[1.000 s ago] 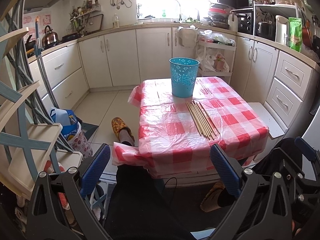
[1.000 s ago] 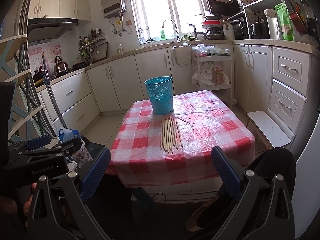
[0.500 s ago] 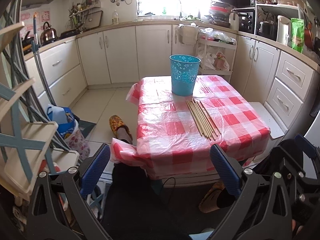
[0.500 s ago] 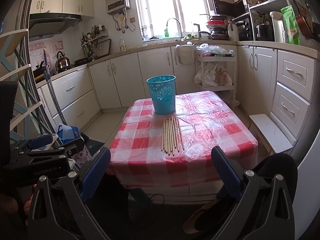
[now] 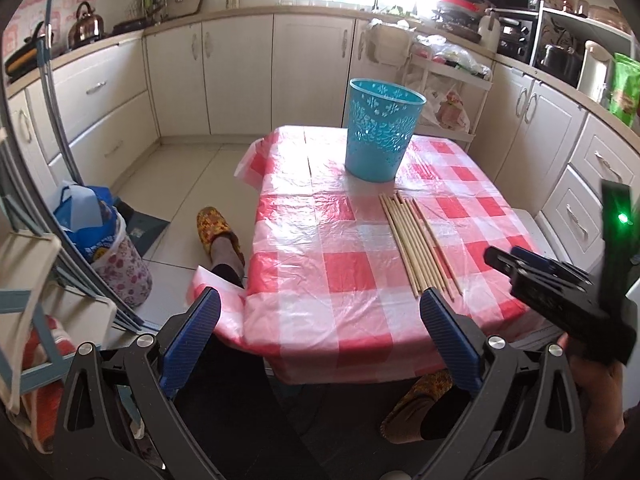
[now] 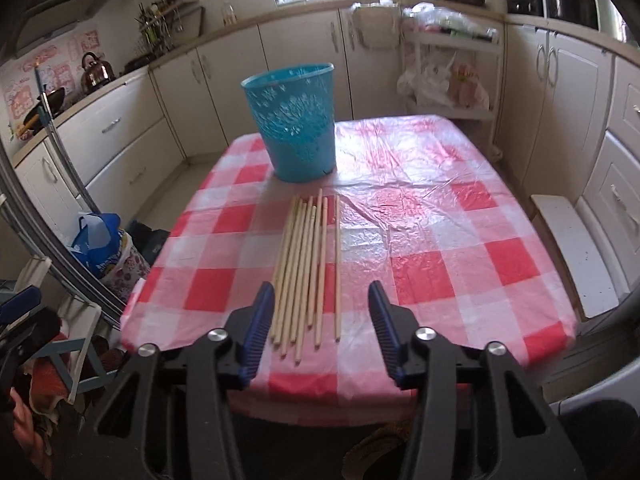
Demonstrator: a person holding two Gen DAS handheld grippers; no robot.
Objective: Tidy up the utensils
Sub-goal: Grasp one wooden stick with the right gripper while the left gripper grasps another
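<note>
Several wooden chopsticks (image 6: 306, 268) lie side by side on a red-and-white checked tablecloth (image 6: 432, 240), in front of a tall blue perforated bin (image 6: 294, 122). My right gripper (image 6: 320, 322) is open and empty, its fingertips just short of the chopsticks' near ends, straddling them. In the left wrist view the chopsticks (image 5: 418, 242) and the bin (image 5: 380, 124) sit right of centre. My left gripper (image 5: 320, 322) is open and empty, over the table's near edge. The right gripper's body shows in the left wrist view (image 5: 560, 292) at the right.
White kitchen cabinets (image 5: 240, 68) line the back and right walls. A white low stool (image 6: 576, 256) stands right of the table. A flowered bucket with a blue bag (image 5: 108, 248) and a folding rack (image 5: 36, 280) stand on the left. Slippered feet (image 5: 220, 236) rest beside the table.
Both grippers have moved forward toward the table. The right gripper has narrowed its opening and dropped close to the chopsticks' near ends, and now shows in the left wrist view.
</note>
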